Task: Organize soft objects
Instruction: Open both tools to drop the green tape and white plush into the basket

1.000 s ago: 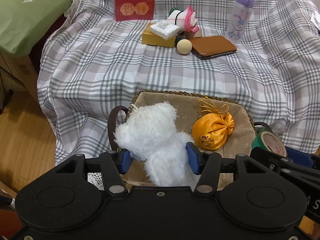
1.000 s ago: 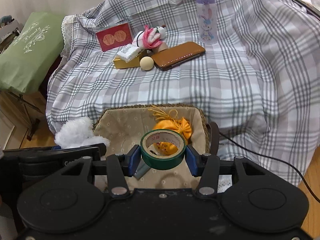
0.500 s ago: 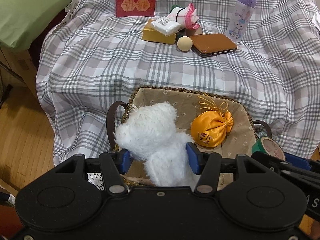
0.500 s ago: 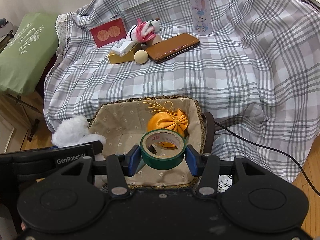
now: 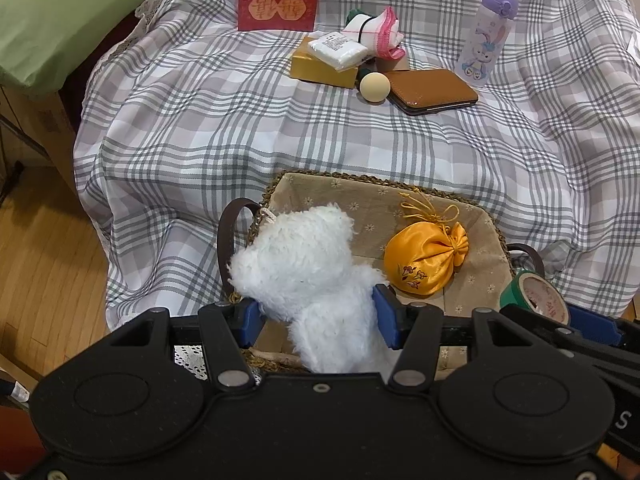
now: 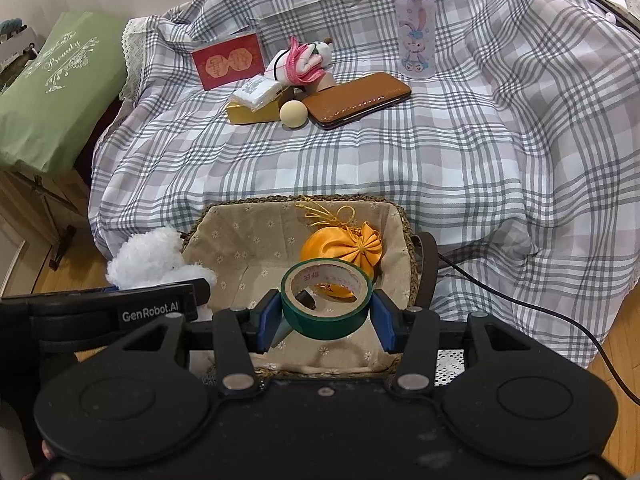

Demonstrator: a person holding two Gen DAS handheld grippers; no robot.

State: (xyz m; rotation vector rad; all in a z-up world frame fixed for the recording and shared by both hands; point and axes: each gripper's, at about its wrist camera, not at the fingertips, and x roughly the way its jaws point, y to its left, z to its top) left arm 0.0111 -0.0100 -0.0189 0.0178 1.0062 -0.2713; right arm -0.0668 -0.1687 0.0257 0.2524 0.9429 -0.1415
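while the white plush toy [image 5: 308, 264] is being clamped by the left gripper [image 5: 318, 314] over the basket [image 5: 360, 188], the green tape roll [image 6: 326, 300] is being pinched by the right gripper [image 6: 326, 316].

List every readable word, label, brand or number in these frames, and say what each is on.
"GenRobot.AI": white print on the left gripper body.
"Beauty": white script on the green cushion; the smaller lines beneath it are unreadable.
Red card: gold characters, not legible.
Green tape roll: red print on the core, blurred.
White packet: tiny print, unreadable.
Bottle: cartoon only.
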